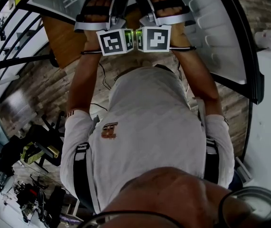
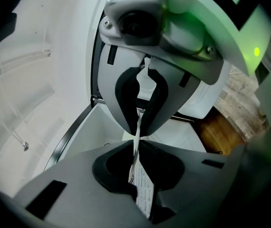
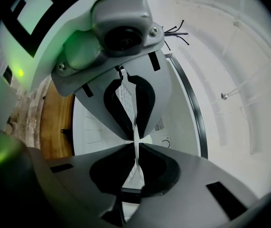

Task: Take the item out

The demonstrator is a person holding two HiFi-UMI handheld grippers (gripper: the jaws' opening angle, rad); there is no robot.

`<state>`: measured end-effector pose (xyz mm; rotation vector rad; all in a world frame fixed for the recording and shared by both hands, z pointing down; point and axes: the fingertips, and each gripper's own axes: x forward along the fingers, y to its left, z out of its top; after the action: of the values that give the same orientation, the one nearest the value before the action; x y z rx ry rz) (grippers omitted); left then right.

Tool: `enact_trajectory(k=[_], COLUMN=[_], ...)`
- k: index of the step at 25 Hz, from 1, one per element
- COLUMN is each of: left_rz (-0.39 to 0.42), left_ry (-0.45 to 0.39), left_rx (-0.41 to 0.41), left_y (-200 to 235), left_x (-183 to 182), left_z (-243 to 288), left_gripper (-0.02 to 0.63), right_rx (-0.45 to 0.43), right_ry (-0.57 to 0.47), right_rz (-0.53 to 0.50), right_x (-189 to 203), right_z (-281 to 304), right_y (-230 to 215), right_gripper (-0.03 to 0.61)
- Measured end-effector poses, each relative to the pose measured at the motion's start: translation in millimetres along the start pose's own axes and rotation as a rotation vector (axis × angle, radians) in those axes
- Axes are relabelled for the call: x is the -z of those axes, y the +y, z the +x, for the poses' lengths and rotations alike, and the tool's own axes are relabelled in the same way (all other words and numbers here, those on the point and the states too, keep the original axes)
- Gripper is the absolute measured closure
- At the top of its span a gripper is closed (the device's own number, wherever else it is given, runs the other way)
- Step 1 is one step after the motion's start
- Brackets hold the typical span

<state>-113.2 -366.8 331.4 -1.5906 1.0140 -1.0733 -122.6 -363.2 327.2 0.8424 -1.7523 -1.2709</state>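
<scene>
White gridded panel (image 2: 144,194), seen edge-on, is clamped between the nearly closed jaws of both the left gripper (image 2: 138,137) and the right gripper (image 3: 136,139), before a white dark-rimmed enclosure (image 2: 73,132).

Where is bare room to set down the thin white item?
The brown wooden board, bordered by the black-rimmed white shell and the plank floor, looks free beside the left claw. Crowded: the floor at the person's left, full of bags and gear; and the middle, where it and the right claw pinch the thin white item.
</scene>
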Motion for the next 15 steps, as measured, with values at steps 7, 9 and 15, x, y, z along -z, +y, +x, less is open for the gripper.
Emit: enact_trajectory(k=[7,9,15], left_rz=[0.007,0.004,-0.005], left_ry=[0.014,0.015,0.018], left_rx=[-0.016,-0.016,-0.013], left_y=[1.0,1.8,-1.9], left_x=[-10.2,-12.5,-15.0], left_z=[-12.2,-13.7,-13.8], left_gripper=[0.565,0.565,0.563], right_rx=[0.02,0.023,0.019], right_ry=[0.009,0.012,0.014], right_rz=[-0.033,-0.036,-0.03], right_x=[2.5,3.4,5.6], right_z=[-15.6,-18.2,-20.4], right_y=[-2.8,-3.9,-0.3], right_gripper=[0.532,0.532,0.532])
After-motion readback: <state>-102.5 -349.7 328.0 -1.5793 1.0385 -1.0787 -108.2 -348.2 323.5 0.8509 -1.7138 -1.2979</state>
